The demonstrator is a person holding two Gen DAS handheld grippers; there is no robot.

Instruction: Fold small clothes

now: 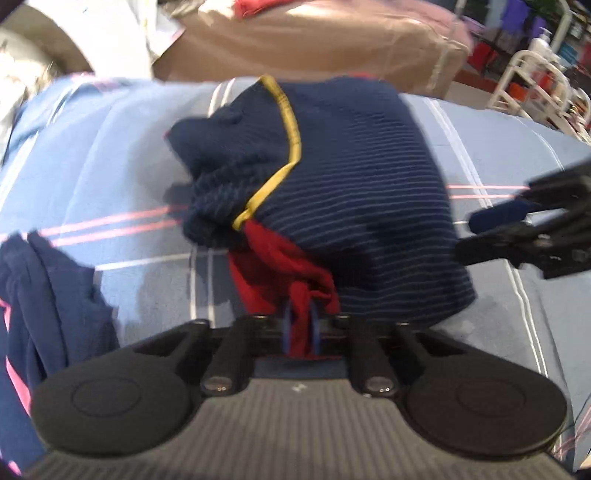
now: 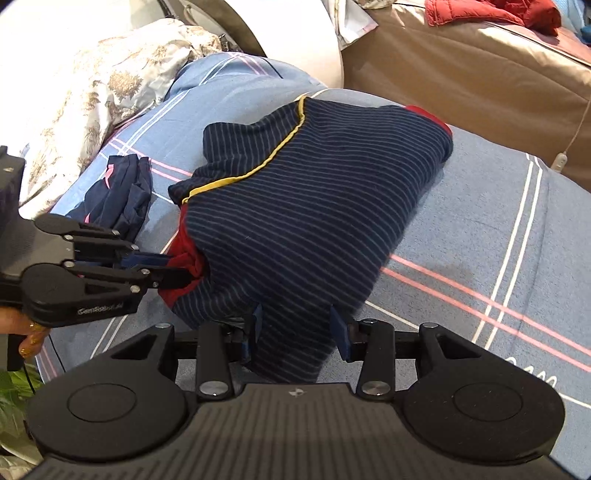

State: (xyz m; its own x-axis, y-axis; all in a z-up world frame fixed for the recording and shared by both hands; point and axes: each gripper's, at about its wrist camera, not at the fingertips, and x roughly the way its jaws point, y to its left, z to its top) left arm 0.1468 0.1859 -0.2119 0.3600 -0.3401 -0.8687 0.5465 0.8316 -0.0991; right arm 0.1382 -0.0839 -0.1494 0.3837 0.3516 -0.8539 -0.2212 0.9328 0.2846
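Left gripper (image 1: 300, 325) clamped on red hem (image 1: 280, 266)

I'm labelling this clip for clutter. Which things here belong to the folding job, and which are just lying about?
In the job:
- striped navy garment
- its red part, pinched by the left tool
- right tool, open around a fold

Lying about:
- navy clothes with pink trim
- floral quilt
- red cloth

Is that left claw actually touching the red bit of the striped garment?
Touching. In the left wrist view the left gripper is shut on the red fabric, pinched between its blue pads. The right wrist view shows the same gripper meeting it.
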